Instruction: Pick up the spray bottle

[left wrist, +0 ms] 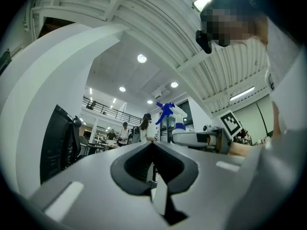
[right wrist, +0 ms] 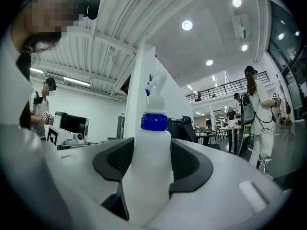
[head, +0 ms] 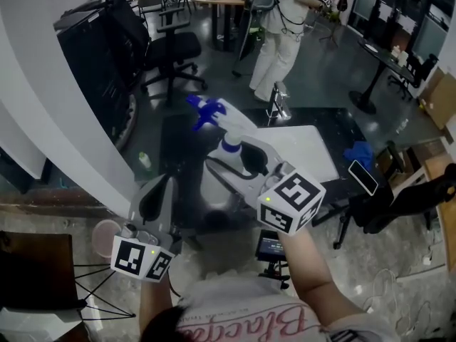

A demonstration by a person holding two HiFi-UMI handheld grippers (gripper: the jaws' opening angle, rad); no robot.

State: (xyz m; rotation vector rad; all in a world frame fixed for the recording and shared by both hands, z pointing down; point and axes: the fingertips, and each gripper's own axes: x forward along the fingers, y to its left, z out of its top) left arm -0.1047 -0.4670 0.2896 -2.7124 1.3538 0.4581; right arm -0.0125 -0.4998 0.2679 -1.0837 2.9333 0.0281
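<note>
The spray bottle [head: 229, 148] is white with a blue collar and a blue trigger head, and it is held up in the air, tilted away from me. My right gripper [head: 239, 157] is shut on the bottle's body, one jaw on each side. In the right gripper view the spray bottle [right wrist: 152, 166] fills the gap between the black pads [right wrist: 191, 163], its collar and nozzle standing above them. My left gripper [head: 165, 182] is lower and to the left, shut with nothing in it. The left gripper view shows its jaws [left wrist: 153, 145] meeting, with the spray bottle [left wrist: 173, 115] held off to the right.
A white tabletop [head: 303, 152] lies below the bottle, with a phone [head: 362, 177] and a blue cloth [head: 359, 153] near its right side. A black office chair [head: 167, 48] and a standing person [head: 281, 38] are farther off. A curved white wall [head: 57, 127] runs at the left.
</note>
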